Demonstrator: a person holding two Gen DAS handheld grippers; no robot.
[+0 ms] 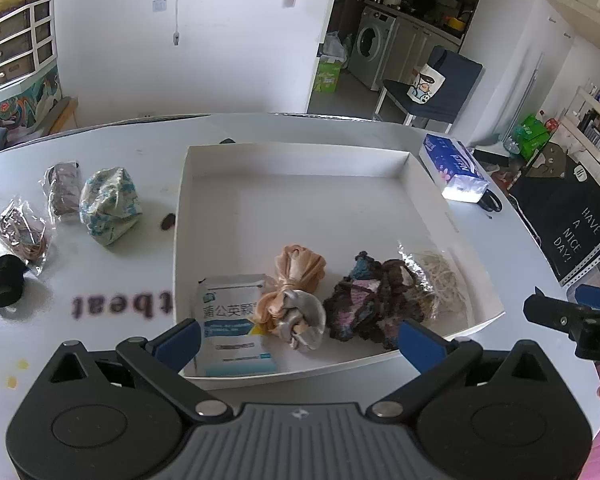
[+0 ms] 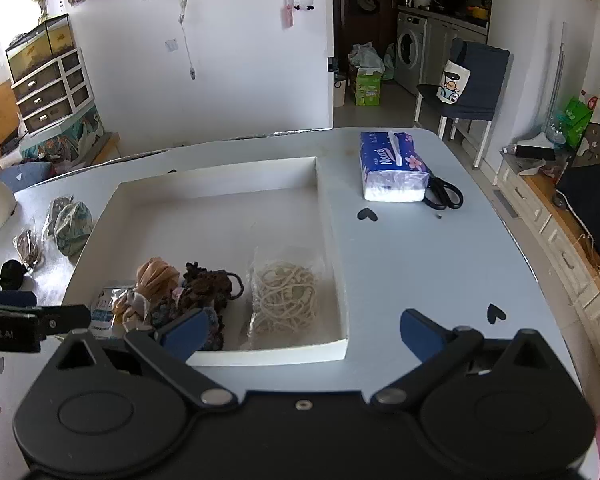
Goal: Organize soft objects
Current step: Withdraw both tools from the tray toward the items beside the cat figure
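Both your tongs are spread wide and grasp nothing: the left gripper [image 1: 300, 338] hangs over the near edge of the tray [image 1: 300, 160], and the right gripper [image 2: 303, 330] hangs over the tray's near right corner, its right finger out past the wall above the bare table [image 2: 440, 248].

Four soft things already sit in a row along the tray's near wall: a sachet [image 1: 236, 322] at the left end, then the peach scrunchie [image 1: 296, 292], then the dark scrunchie [image 1: 374, 300], then a bag of cord [image 2: 286, 294] at the right end. They look packed side by side, touching, probably to keep the far half of the tray free for the rest.

Still outside, to the left of the tray, lie the floral pouch [image 1: 110, 210] nearest its wall, a wrapped dark bundle [image 1: 64, 192] beyond it, a bag of bands [image 1: 22, 234] further out, and a black scrunchie [image 1: 2, 282] furthest. So you are about halfway by my count.

The tissue pack [image 2: 392, 170] and scissors [image 2: 444, 194] to the right of the tray seem to be no part of the job.

Your left tongs are the closer pair to that leftover group, so the pouch looks like the natural next pick.
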